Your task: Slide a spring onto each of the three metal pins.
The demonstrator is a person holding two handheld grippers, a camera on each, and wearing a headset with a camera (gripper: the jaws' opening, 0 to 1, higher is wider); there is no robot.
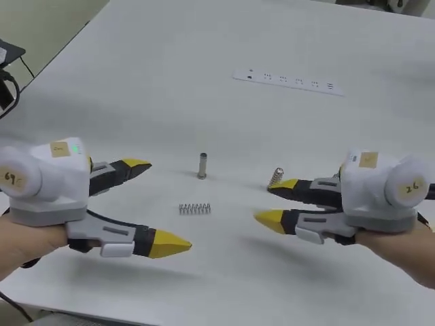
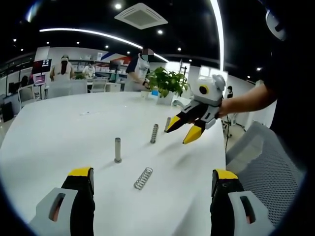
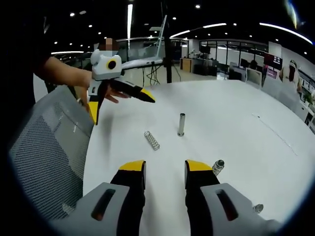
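A bare metal pin (image 1: 202, 166) stands upright mid-table. One loose spring (image 1: 195, 208) lies flat just in front of it. To the right a second pin carries a spring (image 1: 276, 176), close to my right gripper (image 1: 272, 202), which is open with nothing between its yellow tips. My left gripper (image 1: 153, 204) is open wide and empty, left of the loose spring. The left gripper view shows the bare pin (image 2: 117, 150), the loose spring (image 2: 143, 178), the sprung pin (image 2: 154, 133) and another pin (image 2: 167, 124) behind it. In the right gripper view a sprung pin (image 3: 217, 167) sits beside my right jaw.
A white power strip (image 1: 285, 80) lies farther back on the white table (image 1: 136, 88). A grey mesh chair (image 3: 44, 147) stands at the table's near edge. People and desks are far off in the room behind.
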